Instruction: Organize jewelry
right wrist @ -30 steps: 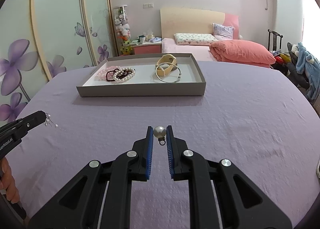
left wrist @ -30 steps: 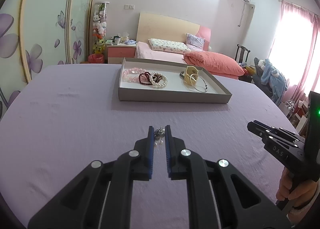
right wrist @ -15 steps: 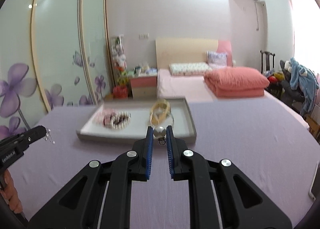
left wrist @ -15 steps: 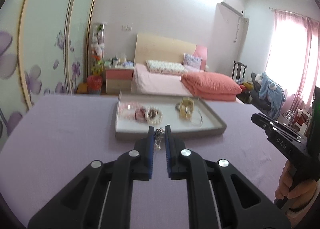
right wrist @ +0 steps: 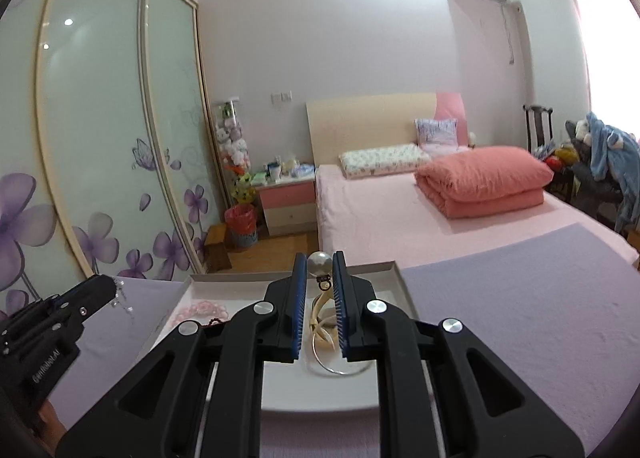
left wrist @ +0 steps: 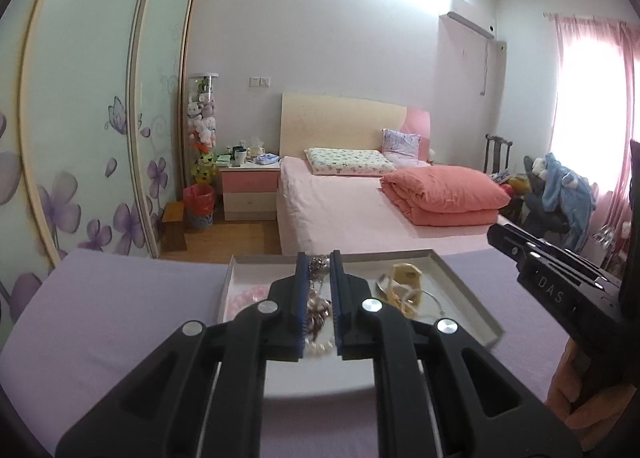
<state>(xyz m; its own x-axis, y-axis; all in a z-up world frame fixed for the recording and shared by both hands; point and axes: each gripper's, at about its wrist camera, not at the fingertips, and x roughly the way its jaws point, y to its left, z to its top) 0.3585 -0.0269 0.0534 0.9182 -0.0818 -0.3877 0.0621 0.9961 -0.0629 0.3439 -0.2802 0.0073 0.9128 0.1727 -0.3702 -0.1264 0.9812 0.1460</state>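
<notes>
My left gripper (left wrist: pixel 319 263) is shut on a small sparkly silver earring (left wrist: pixel 318 264) and holds it above the grey tray (left wrist: pixel 464 286). It also shows at the left of the right wrist view (right wrist: pixel 110 290), the earring (right wrist: pixel 122 297) dangling from its tip. My right gripper (right wrist: pixel 319 264) is shut on a pearl earring (right wrist: pixel 319 263) above the same tray (right wrist: pixel 404 290). In the tray lie a pink bead bracelet (left wrist: pixel 244 294), a white pearl bracelet (left wrist: pixel 318 347), a cream bangle (left wrist: pixel 404 286) and a thin silver hoop (right wrist: pixel 336 362).
The tray sits on a table with a purple cloth (right wrist: pixel 520 318). Beyond it are a pink bed (left wrist: pixel 352 214) with a folded coral quilt (left wrist: pixel 440 194), a nightstand (left wrist: pixel 250 190) and a floral sliding wardrobe (left wrist: pixel 92 138).
Both grippers have risen and moved forward from over the purple cloth to above the tray, each still holding its earring. The views have tilted up toward the room.
</notes>
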